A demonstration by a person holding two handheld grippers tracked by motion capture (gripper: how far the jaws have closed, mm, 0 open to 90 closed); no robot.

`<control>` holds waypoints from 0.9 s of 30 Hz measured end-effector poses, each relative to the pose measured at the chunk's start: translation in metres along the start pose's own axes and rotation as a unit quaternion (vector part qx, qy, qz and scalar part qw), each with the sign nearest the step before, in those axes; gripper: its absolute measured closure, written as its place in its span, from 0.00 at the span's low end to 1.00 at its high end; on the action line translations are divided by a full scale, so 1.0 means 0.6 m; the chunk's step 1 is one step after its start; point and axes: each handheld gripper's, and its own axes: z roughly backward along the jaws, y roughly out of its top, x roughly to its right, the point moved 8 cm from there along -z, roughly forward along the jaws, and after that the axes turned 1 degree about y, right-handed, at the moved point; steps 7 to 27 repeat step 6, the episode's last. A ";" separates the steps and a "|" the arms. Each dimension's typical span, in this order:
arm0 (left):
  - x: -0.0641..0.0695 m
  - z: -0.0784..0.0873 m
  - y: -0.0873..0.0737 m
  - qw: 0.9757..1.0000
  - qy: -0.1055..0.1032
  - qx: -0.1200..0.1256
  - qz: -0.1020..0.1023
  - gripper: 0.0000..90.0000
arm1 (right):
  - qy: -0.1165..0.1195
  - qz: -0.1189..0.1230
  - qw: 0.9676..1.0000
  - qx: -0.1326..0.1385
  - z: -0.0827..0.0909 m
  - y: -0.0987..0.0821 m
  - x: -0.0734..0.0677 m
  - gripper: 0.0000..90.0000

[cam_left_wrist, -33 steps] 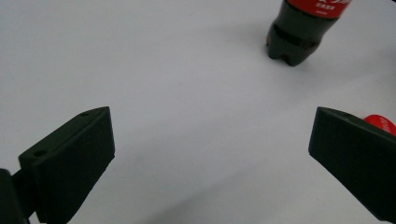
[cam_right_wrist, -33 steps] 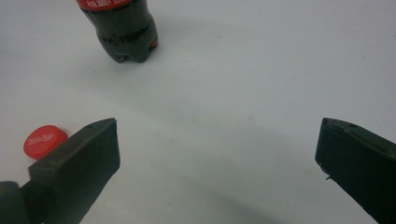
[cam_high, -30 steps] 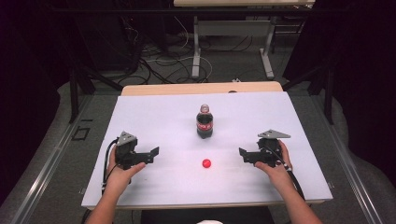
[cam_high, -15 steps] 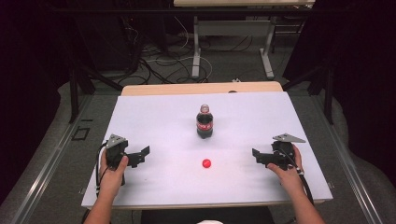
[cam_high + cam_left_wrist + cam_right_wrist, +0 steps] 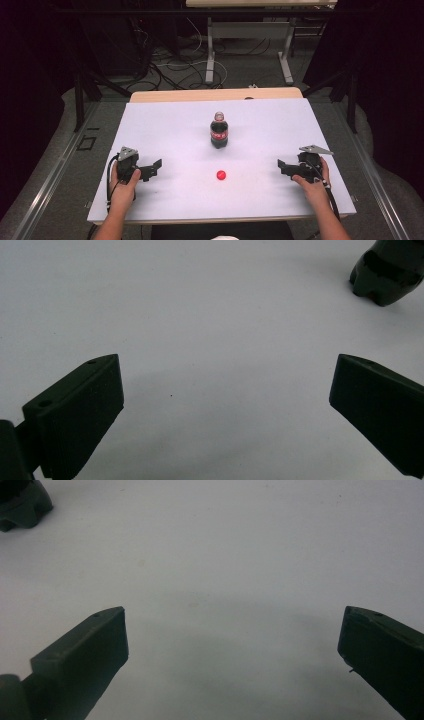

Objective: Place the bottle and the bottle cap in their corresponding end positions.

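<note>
Both grippers, left (image 5: 156, 167) and right (image 5: 283, 167), rest spread and empty; approach the cap (image 5: 221, 175) squarely, bottle (image 5: 219, 132) steadied first.

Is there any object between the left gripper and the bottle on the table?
Nothing visible stands between them. The left gripper is open, with bare table up to the bottle. The red cap lies off to the side.

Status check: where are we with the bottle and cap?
Done: the red cap is off and lies on the white table, in front of the upright cola bottle. In hand: nothing; the left gripper and right gripper sit near the table's sides, jaws wide apart over bare surface. Left: judging by this, no further step has begun.
</note>
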 end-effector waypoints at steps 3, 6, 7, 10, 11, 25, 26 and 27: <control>-0.001 -0.001 -0.001 1.000 0.001 -0.002 -0.001 0.01 | 0.000 0.002 1.000 -0.003 -0.001 -0.002 -0.001 0.00; -0.003 -0.001 -0.003 1.000 0.003 -0.007 -0.002 0.01 | 0.001 0.009 1.000 -0.004 -0.003 -0.003 -0.003 0.00; -0.003 -0.001 -0.003 1.000 0.003 -0.007 -0.002 0.01 | 0.001 0.009 1.000 -0.004 -0.003 -0.003 -0.003 0.00; -0.003 -0.001 -0.003 1.000 0.003 -0.007 -0.002 0.01 | 0.001 0.009 1.000 -0.004 -0.003 -0.003 -0.003 0.00; -0.003 -0.001 -0.003 1.000 0.003 -0.007 -0.002 0.01 | 0.001 0.009 1.000 -0.004 -0.003 -0.003 -0.003 0.00; -0.003 -0.001 -0.003 1.000 0.003 -0.007 -0.002 0.01 | 0.001 0.009 1.000 -0.004 -0.003 -0.003 -0.003 0.00; -0.003 -0.001 -0.003 1.000 0.003 -0.007 -0.002 0.01 | 0.001 0.009 1.000 -0.004 -0.003 -0.003 -0.003 0.00; -0.003 -0.001 -0.003 1.000 0.003 -0.007 -0.002 0.01 | 0.001 0.009 1.000 -0.004 -0.003 -0.003 -0.003 0.00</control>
